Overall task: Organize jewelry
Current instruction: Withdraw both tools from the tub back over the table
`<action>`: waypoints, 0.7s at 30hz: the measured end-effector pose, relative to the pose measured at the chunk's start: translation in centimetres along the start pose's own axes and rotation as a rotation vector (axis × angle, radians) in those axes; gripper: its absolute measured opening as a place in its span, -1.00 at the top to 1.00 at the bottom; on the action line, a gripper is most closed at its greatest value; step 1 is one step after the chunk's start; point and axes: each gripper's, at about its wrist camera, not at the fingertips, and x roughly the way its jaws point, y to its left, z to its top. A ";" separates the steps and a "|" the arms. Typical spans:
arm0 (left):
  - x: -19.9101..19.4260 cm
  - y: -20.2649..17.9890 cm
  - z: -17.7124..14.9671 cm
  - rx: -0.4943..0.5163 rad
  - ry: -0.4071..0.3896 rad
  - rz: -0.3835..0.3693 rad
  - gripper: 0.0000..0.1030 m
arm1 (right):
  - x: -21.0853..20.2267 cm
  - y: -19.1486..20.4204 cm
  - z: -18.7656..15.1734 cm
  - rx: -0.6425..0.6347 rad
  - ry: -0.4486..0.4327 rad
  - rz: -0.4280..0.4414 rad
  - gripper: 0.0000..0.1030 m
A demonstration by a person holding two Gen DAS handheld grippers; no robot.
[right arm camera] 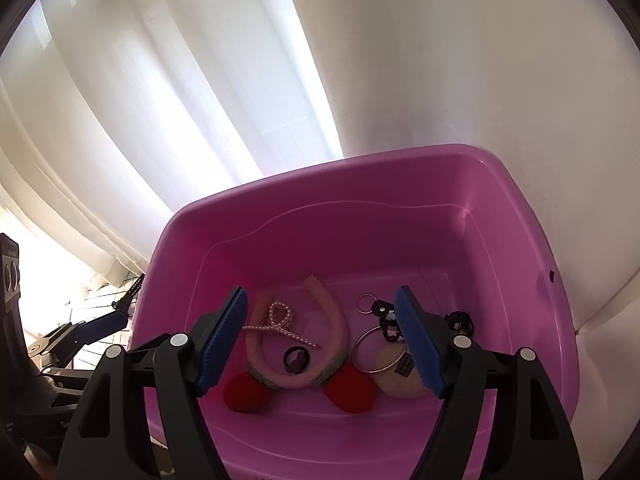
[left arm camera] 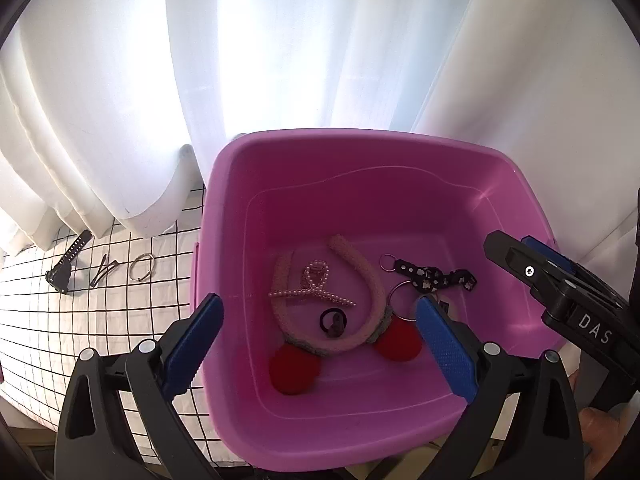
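Note:
A pink plastic tub (left arm camera: 224, 184) holds a fuzzy pink headband (left arm camera: 360, 264) with two red pompoms (left arm camera: 294, 368), a pearl bow clip (left arm camera: 312, 284), a small black hair tie (left arm camera: 332, 320) and a black patterned keychain strap (left arm camera: 432, 276) with metal rings. My left gripper (left arm camera: 318, 304) hovers above the tub, open, with nothing between its blue pads. My right gripper (right arm camera: 320, 294) is also open over the tub (right arm camera: 360, 168), above the headband (right arm camera: 336, 320), pearl bow (right arm camera: 280, 320) and a beige puff (right arm camera: 400, 380) on a ring. Neither gripper holds anything.
Left of the tub, on a white grid-patterned cloth (left arm camera: 40, 320), lie a black studded strap (left arm camera: 68, 260), a dark hair clip (left arm camera: 104, 270) and a silver bangle (left arm camera: 141, 268). White curtains (left arm camera: 240, 60) hang right behind the tub and cloth.

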 end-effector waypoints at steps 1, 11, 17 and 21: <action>-0.3 0.2 -0.1 -0.001 -0.004 0.001 -0.85 | 0.0 0.2 0.0 0.000 0.002 0.007 -0.41; -2.5 3.1 -1.6 -0.032 -0.043 0.028 -0.86 | -0.2 3.0 -0.3 -0.014 0.003 0.049 -0.41; -4.0 6.2 -1.9 -0.049 -0.068 0.029 -0.86 | -0.6 5.4 -0.6 -0.017 -0.024 0.055 -0.41; -5.1 8.8 -2.1 -0.052 -0.087 0.025 -0.86 | -0.9 7.6 -0.9 -0.009 -0.057 0.047 -0.41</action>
